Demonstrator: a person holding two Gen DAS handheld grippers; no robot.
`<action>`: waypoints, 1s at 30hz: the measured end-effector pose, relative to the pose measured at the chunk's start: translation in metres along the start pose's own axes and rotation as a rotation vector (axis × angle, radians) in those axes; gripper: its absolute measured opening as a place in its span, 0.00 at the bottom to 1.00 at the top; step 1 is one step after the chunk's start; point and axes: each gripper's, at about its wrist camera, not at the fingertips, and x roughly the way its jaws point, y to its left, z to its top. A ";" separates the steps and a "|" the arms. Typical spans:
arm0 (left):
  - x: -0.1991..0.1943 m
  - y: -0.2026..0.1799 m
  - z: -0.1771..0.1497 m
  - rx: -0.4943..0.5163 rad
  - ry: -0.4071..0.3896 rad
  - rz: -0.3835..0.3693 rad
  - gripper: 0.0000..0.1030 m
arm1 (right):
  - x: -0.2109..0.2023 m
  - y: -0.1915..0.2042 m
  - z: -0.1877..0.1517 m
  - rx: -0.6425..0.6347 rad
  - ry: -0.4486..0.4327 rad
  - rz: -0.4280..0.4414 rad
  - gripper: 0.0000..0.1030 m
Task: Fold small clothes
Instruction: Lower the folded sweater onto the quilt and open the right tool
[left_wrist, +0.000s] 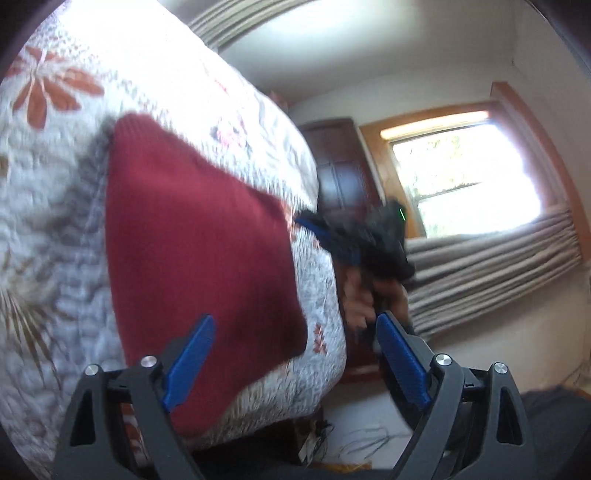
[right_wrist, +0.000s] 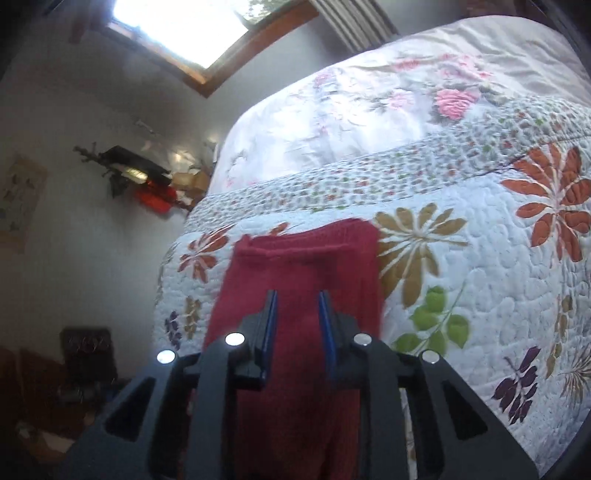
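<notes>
1. Left wrist view: my left gripper (left_wrist: 291, 354) has its blue fingers (left_wrist: 190, 363) spread wide and holding nothing. The red knit garment (left_wrist: 192, 240) lies flat on the floral quilt (left_wrist: 44, 221) of the bed, filling the frame from about 11 o'clock down to 6 o'clock, with the near finger over its lower edge; I cannot tell whether it touches the cloth.

2. Same view, at about 3 o'clock of the garment: the right gripper (left_wrist: 369, 240) shows as a dark, blurred shape at the bed's edge, held by a hand (left_wrist: 373, 295). A window (left_wrist: 461, 173) and grey curtains (left_wrist: 491, 254) sit beyond it.

3. Right wrist view: my right gripper (right_wrist: 297, 321) has its fingers (right_wrist: 271, 325) narrowed but with a clear gap between them. The red garment runs between and under them toward 12 o'clock, where a hem or folded edge crosses it. Whether the cloth is actually pinched I cannot tell.

4. Progress, as I judge it: the garment looks like a tidy narrow rectangle, so at least one fold seems done. A final fold or a smoothing pass may remain.

5. Writing: I can read no brand, label or text on the garment, quilt or grippers. A pale sheet on the wall (right_wrist: 20, 203) at 9 o'clock is too blurred to read.
</notes>
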 end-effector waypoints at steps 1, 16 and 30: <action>0.003 0.007 0.012 -0.019 -0.017 -0.024 0.91 | 0.002 0.010 -0.009 -0.036 0.036 0.014 0.22; 0.017 0.015 0.013 0.016 0.098 -0.034 0.91 | -0.004 0.028 -0.063 -0.124 0.124 -0.029 0.13; 0.008 0.027 -0.045 -0.028 0.138 -0.054 0.88 | -0.001 0.020 -0.108 -0.025 0.109 -0.051 0.10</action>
